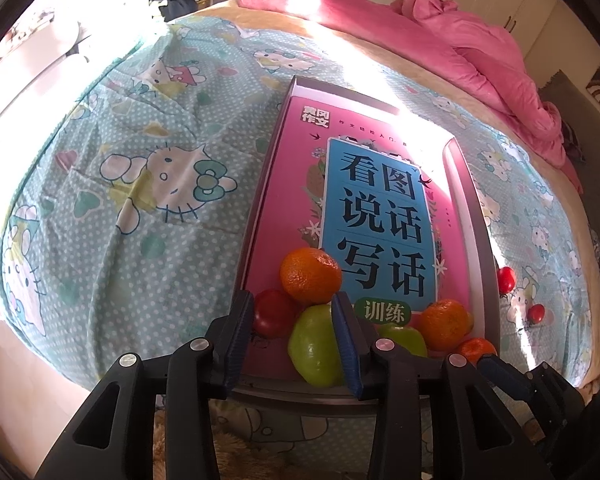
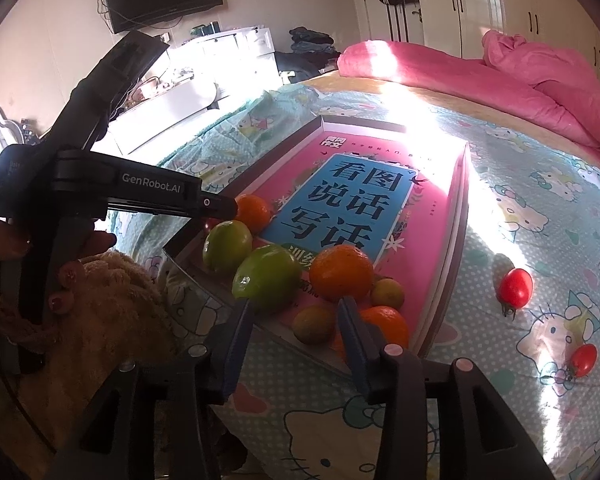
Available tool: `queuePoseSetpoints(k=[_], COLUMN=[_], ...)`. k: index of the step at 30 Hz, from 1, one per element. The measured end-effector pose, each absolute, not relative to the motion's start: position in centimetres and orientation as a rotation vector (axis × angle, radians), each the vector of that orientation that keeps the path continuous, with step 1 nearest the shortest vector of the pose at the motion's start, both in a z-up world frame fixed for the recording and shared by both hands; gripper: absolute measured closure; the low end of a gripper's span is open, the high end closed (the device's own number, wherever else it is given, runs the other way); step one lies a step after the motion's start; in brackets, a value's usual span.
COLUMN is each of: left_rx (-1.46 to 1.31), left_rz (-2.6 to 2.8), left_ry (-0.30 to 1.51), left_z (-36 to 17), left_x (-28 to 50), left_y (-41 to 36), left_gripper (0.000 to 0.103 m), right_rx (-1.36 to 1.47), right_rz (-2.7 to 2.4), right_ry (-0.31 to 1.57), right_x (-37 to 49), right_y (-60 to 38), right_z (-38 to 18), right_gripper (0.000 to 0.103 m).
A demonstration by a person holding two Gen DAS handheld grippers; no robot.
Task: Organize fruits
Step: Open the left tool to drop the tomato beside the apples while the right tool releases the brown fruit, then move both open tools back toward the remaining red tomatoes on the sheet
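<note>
- The left gripper (image 1: 294,320) pointed steeply down over the near end of the tray (image 1: 485,240), its blue-padded fingers (image 1: 238,344) parted a moderate way; a green fruit (image 1: 314,346) and a red fruit (image 1: 274,314) lay in the gap between them, and no pad visibly pressed on either, so nothing was held.
- Just beyond those fingertips sat an orange (image 1: 311,276), resting on top of the green and red fruit (it looked stacked, though the fisheye bends things).
- The right gripper (image 2: 294,316) tilted down less steeply at the same end of the tray, jaws also partly apart and empty; a small olive-green fruit (image 2: 314,324) showed in the gap, untouched.
- Around the right gripper's tips lay a large green fruit (image 2: 266,276), a big orange (image 2: 342,274), a smaller orange (image 2: 388,322) and another small green fruit (image 2: 387,293).
- In the right wrist view the person's hand (image 2: 62,276) wrapped the left tool's handle at the left edge, with a fuzzy tan sleeve (image 2: 112,320) below it.
- All this fruit was heaped at the near end of the tray, on a pink book (image 1: 376,208) with a blue title panel that filled the tray.
- The tray rested on a bed sheet (image 1: 140,160) printed with cartoon cats.
- Two cherry tomatoes (image 2: 515,286) and (image 2: 583,360) lay on the sheet, outside the tray on its right side and well apart from both grippers.
- A pink quilt (image 2: 500,80) was bunched at the far end of the bed.
</note>
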State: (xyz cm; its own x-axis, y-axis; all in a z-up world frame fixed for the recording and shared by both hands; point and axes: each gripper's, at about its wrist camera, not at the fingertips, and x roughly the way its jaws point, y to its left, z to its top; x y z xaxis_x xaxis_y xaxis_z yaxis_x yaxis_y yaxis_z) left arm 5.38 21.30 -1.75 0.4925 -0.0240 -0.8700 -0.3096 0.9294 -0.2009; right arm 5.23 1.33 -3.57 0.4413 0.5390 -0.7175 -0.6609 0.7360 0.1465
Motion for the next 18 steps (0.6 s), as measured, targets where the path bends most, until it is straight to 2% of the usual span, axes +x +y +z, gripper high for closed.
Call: queuePoseSetpoints(k=[1,2,3,7,10,18], left_rx=[-0.353,-0.351,-0.348,-0.324,-0.307,-0.263], left_rz=[0.177,0.176,0.174,0.166,0.161,0.092], left_ry=[1.045,1.040,1.032,0.999,0.982,0.962], left_z=[-1.7,-1.6,-1.4,-0.6,-0.2,1.2], left_x=[5.4,5.3,5.3,5.1,5.1,5.5], left_y=[21.3,21.2,21.1,20.6,20.2,16.7], left_gripper=[0.057,0.048,0.046,0.044,0.039,0.034], right_rx=[-0.161,-0.159,-0.157,-0.140,-0.120,-0.062], right_rz=[0.746,0.743,0.738,0.720,0.699,0.639], right_ry=[0.824,0.823,0.821,0.814,0.809,0.777], right_x=[5.2,5.2,5.2,5.3,5.3,5.8], right_y=[1.2,1.1,1.0,0.3,-0.5,-3.4], right_z=[-3.5,-3.4,-3.4,-3.0,-2.7,-1.4], right_gripper=[0.056,0.055,0.053,0.047,0.046,0.042])
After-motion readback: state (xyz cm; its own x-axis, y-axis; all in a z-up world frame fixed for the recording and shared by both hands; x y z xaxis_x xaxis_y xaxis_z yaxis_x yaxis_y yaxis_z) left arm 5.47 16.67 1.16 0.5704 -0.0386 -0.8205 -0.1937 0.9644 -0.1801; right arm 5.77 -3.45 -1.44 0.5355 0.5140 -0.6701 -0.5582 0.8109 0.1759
